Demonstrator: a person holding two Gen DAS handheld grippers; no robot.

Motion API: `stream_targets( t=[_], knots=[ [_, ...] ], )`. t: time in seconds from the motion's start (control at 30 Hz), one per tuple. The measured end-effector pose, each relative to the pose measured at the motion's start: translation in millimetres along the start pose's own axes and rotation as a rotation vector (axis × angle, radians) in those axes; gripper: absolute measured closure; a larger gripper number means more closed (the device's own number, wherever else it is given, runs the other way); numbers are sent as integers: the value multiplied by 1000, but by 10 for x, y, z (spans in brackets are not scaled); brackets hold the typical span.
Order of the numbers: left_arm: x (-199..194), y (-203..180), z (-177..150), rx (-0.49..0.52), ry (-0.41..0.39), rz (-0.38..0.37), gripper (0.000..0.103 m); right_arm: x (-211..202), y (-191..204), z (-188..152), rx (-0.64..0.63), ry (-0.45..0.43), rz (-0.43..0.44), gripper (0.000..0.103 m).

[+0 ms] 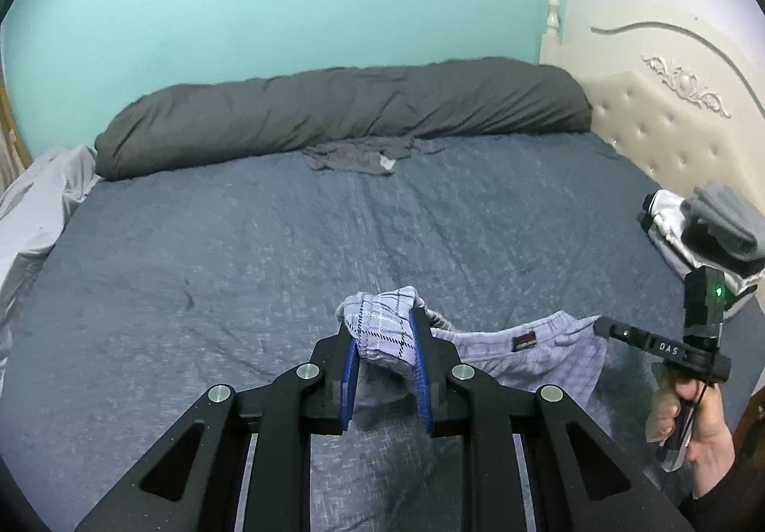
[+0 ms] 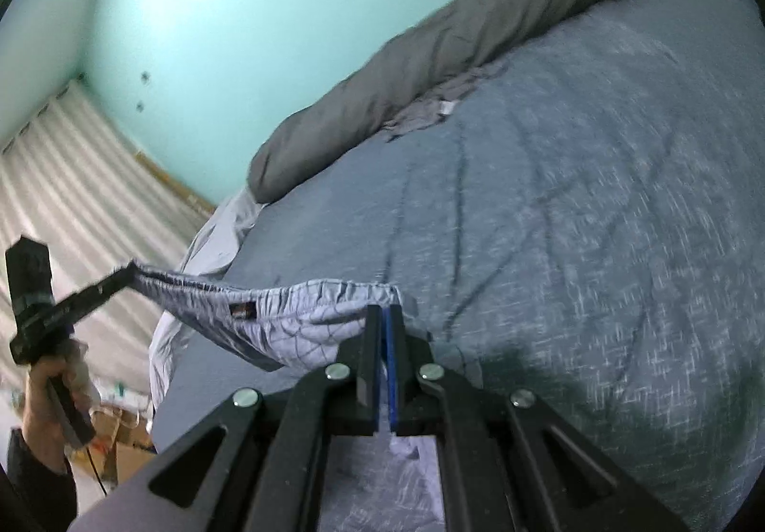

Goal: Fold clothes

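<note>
Closest to us, our left gripper [image 1: 385,331] pinches a bunched corner of the checked shorts [image 1: 526,352], its blue pads clamped on the cloth. From there the shorts stretch rightward, lifted above the blue bedsheet [image 1: 267,235], to our right gripper [image 2: 382,316], whose fingers are pressed together on the waistband's other end. Farther back a gray rolled duvet [image 1: 334,111] lies along the wall, and folded clothes [image 1: 707,235] sit stacked at the right by the cream headboard [image 1: 669,116].

"DAS" in white letters — on the right hand-held gripper [image 1: 603,327]; shorts' label [image 1: 524,342] unreadable.
</note>
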State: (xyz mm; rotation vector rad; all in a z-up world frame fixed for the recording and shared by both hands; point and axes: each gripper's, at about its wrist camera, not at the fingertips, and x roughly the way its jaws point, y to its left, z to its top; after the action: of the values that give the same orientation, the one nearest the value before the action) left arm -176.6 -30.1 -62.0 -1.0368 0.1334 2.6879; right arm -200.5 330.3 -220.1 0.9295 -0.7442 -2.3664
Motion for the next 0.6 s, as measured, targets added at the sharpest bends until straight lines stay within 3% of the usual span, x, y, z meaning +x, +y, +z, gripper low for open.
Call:
stream_targets(
  t=[0.1,0.2,0.33,0.43,0.6],
  knots=[
    [37,-26,-66,5,39,-2,82,-24,141,-2,-73,35,0,102],
    [284,-16,-328,-6,106,-13,82,193,223,-167,-122,140,0,102],
    [678,72,-718,-74,170,-36,82,606,225,-437,-192,335,-79,101],
    [874,84,-928,-92,183,-38,82,823,105,-588,-167,452,-108,100],
    [1066,160,-1166,-149,164,-47,82,724,-98,-427,-31,406,-85,100]
  ],
)
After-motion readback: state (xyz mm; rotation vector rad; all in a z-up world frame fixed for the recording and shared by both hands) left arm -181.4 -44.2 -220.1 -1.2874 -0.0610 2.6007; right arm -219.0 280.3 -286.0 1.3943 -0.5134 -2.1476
